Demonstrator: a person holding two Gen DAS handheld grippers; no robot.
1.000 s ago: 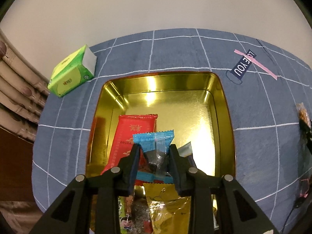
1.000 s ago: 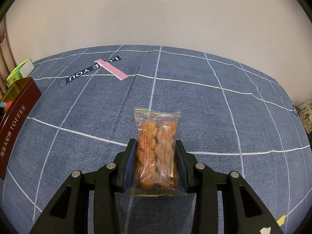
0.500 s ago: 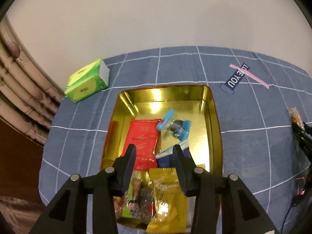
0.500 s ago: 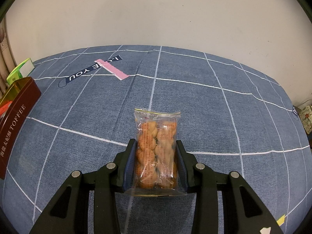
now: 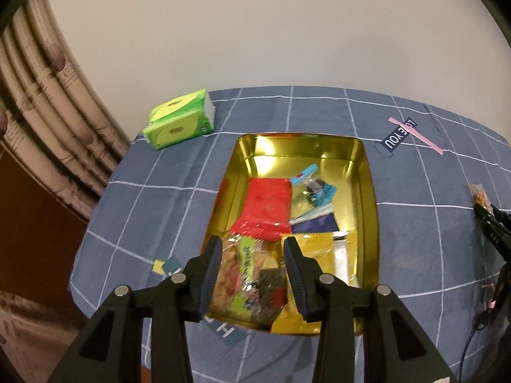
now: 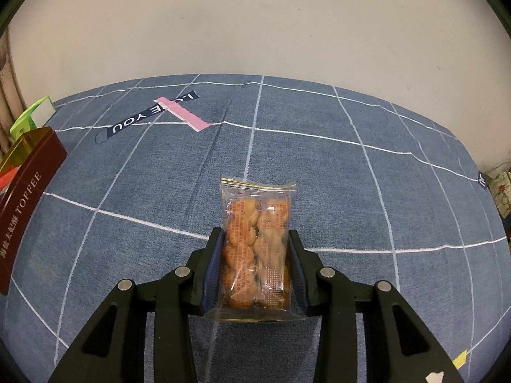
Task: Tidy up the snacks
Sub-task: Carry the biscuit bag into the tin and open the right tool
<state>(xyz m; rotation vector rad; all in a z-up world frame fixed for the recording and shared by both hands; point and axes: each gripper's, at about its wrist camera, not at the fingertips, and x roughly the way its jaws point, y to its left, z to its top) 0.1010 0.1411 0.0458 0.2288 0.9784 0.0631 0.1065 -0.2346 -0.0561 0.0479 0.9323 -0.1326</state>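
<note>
the left gripper [image 5: 252,249] hangs above the near end of the gold tin [image 5: 370,191], its jaws apart with nothing between them. the tin sits open on the blue checked cloth [image 5: 159,198]. inside lie a red pack [image 5: 268,207], a blue candy [image 5: 314,185] just right of it, a dark blue pack [image 5: 314,223], a yellow pack [image 5: 314,245] and a clear pack with a green label [image 5: 242,271] at the near end. a green tissue pack [image 5: 179,123] lies on the cloth beyond the tin's far left corner.

the right gripper [image 6: 255,239] is clamped on a clear biscuit bag [image 6: 257,239], pads pressing both long sides, the bag's far end sticking out over the cloth. from this side the tin shows as a dark red wall [image 6: 28,198] reading toffee at the left edge, well apart from the bag. a pink tape strip [image 6: 182,118] crosses a printed label on the cloth.
</note>
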